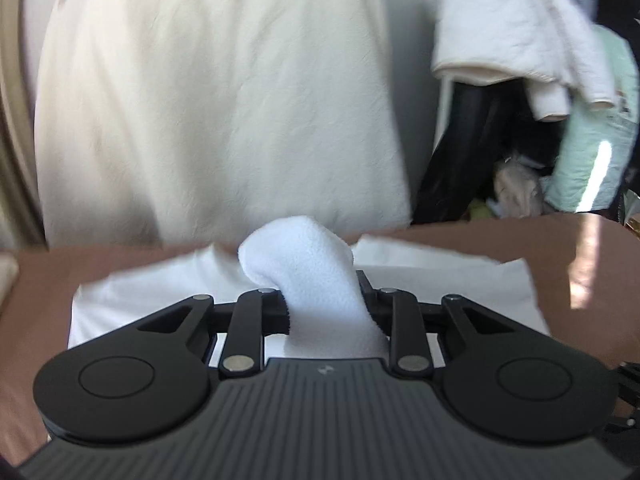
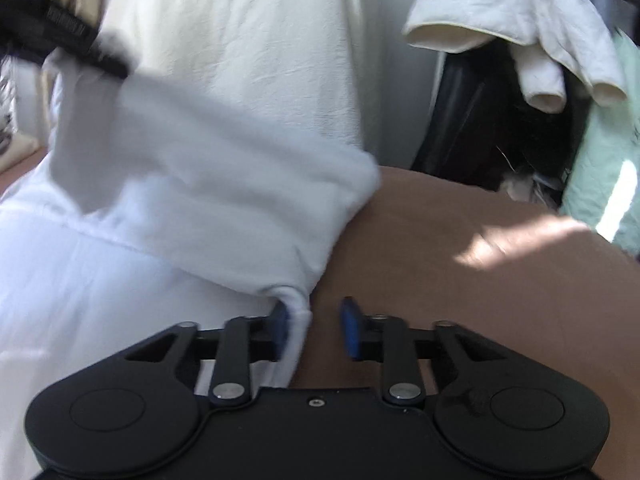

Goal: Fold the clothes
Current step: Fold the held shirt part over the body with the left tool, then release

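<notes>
The left gripper (image 1: pixel 322 304) is held level, its jaws pinching a raised bunch of the white garment (image 1: pixel 304 276) above the brown surface (image 1: pixel 580 264). The right gripper (image 2: pixel 314 330) sits low at the garment's edge, jaws spread, with a corner against its left finger. Behind, a cream cloth (image 1: pixel 208 92) hangs; white clothes (image 1: pixel 516 28) drape over dark clutter.

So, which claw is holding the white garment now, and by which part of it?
The left claw is shut on a bunched fold of the white garment, lifted off the brown surface. The right claw is open; a garment corner only lies against its left finger.
</notes>
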`<state>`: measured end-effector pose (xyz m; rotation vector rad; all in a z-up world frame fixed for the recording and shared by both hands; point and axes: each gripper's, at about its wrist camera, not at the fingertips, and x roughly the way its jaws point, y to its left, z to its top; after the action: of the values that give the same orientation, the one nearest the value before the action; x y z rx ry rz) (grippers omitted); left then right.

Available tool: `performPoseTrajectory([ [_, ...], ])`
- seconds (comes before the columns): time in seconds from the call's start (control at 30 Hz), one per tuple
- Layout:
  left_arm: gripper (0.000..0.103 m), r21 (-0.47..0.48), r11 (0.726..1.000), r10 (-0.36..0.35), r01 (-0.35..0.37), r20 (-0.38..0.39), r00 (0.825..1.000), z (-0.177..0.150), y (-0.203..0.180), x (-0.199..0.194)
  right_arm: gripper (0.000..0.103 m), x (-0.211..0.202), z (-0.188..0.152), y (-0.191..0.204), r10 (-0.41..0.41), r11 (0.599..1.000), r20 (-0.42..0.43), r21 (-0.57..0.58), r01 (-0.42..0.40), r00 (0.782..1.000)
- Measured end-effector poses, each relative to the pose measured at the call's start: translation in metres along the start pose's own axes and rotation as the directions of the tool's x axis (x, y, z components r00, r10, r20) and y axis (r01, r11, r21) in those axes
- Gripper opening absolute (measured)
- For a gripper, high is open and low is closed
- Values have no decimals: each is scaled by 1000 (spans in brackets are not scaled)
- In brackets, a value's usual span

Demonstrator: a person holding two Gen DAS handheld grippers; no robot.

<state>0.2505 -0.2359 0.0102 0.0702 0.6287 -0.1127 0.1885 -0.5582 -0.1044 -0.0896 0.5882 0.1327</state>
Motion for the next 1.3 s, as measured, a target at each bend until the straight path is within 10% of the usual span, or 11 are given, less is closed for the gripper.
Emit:
performPoseTrajectory([
  [0.23,24,-104,979,170,-176,-67,983,-6,54,30,21,-2,-7,6,-39,999,-10,-32,39,999],
  [0.4,25,-244,970,-23,-18,-166,986,-8,88,30,22,9,-5,-1,-4,1000,-30,4,5,1000],
  [0.93,25,171,977,185,-126,-398,899,36,80,18,33,1,-1,19,-1,993,-115,-121,-13,993],
  [1.1,29,-111,993,-9,-45,-441,898,-10,122,16,33,-15,8,12,3,1000,-172,-21,-7,985],
  [1.3,33,-438,898,-244,42,-418,875,-65,172,14,34,-29,8,15,16,1000,-181,7,-15,983],
])
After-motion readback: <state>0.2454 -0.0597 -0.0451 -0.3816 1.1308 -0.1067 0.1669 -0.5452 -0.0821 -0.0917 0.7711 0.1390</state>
